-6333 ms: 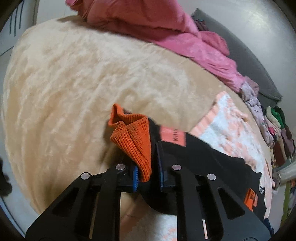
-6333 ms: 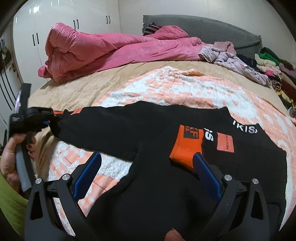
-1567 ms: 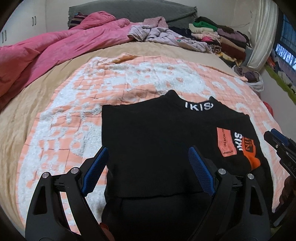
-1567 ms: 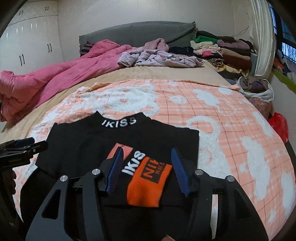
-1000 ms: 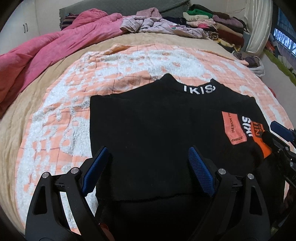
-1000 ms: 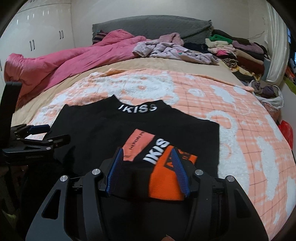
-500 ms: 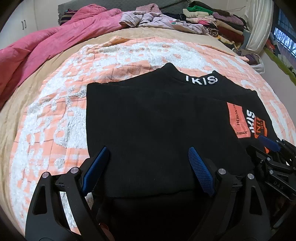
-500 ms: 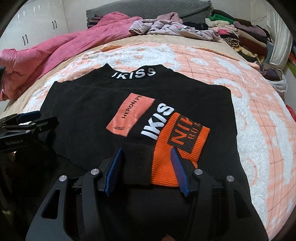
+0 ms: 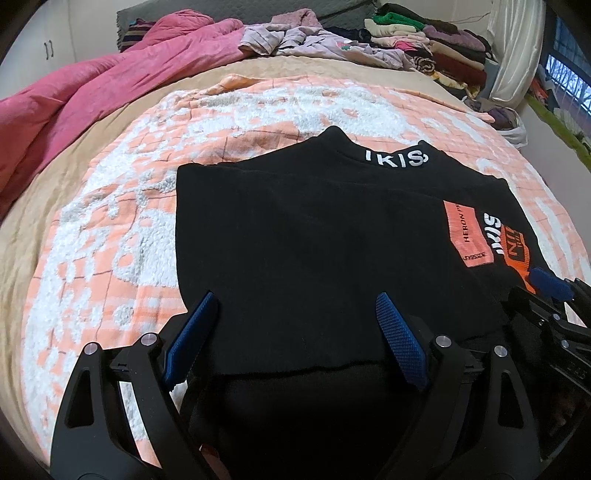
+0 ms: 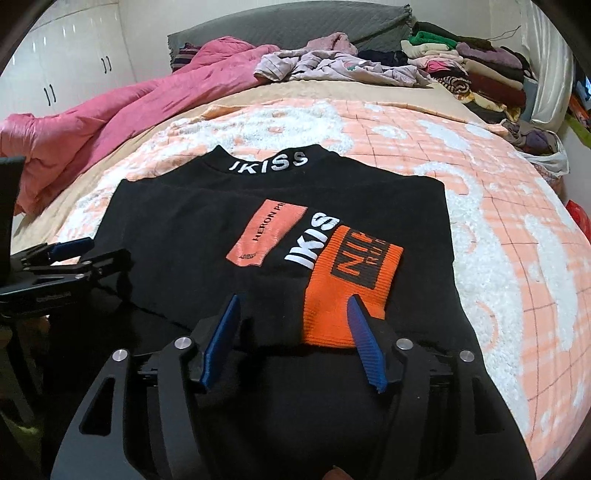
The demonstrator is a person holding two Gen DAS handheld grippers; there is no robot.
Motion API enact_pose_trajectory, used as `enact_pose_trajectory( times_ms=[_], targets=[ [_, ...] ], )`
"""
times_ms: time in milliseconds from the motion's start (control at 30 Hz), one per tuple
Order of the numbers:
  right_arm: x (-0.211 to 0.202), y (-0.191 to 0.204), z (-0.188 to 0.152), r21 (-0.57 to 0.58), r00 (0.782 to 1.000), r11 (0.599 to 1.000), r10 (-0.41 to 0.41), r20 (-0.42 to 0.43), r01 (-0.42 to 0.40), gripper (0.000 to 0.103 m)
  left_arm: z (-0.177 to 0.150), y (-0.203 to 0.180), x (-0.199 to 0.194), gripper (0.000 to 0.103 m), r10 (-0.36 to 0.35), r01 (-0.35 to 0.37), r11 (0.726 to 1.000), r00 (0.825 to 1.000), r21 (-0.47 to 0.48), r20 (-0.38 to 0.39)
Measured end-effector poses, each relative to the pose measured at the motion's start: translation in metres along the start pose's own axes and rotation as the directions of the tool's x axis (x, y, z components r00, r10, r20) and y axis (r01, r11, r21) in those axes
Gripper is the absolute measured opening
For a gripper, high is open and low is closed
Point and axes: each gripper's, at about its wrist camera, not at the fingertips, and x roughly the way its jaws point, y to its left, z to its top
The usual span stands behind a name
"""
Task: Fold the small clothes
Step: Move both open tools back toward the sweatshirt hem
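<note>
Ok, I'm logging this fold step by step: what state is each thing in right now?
black sweater: flat on the blanket, sleeves folded in, orange cuff on top.
left hand-held gripper: open, over the sweater's hem.
right hand-held gripper: jaws just opening, orange cuff between them, not pressed.
orange-and-white blanket: spread flat.
pink duvet: bunched up.
clothes pile: stacked, folded.

A pink duvet is heaped along the left of the bed, against a grey headboard. Lilac garments are strewn beside it, folded clothes are stacked at right, and white wardrobe doors are seen behind.
</note>
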Motion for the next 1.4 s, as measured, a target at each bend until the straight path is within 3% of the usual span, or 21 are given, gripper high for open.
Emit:
enact_pose_trajectory(
  times_ms=[67, 267, 467, 533, 1400],
  targets=[
    [-0.004, 0.0, 0.0, 0.004, 1.0, 1.0, 0.0, 0.005, 0.0, 0.066, 0.0, -0.001, 0.0, 0.081, -0.001, 0.001, 1.0, 1.0, -0.002, 0.0],
    [-0.014, 0.002, -0.001, 0.005, 1.0, 1.0, -0.002, 0.019, 0.002, 0.087, 0.0, -0.002, -0.008, 0.081, -0.003, 0.003, 1.0, 1.0, -0.006, 0.007],
    [-0.024, 0.002, -0.001, 0.008, 0.999, 1.0, -0.014, 0.045, 0.013, 0.095, 0.0, -0.001, -0.017, 0.088, 0.0, 0.001, 1.0, 1.0, -0.016, 0.017],
    [-0.027, 0.002, -0.001, 0.006, 0.999, 1.0, -0.014, 0.052, 0.014, 0.095, 0.0, 0.001, -0.021, 0.093, 0.005, -0.005, 1.0, 1.0, -0.024, 0.024],
    [-0.079, 0.004, -0.01, 0.01, 0.99, 1.0, -0.028, 0.139, 0.027, 0.096, -0.012, 0.006, -0.079, 0.093, 0.032, -0.03, 0.999, 0.993, -0.018, 0.114]
  ],
)
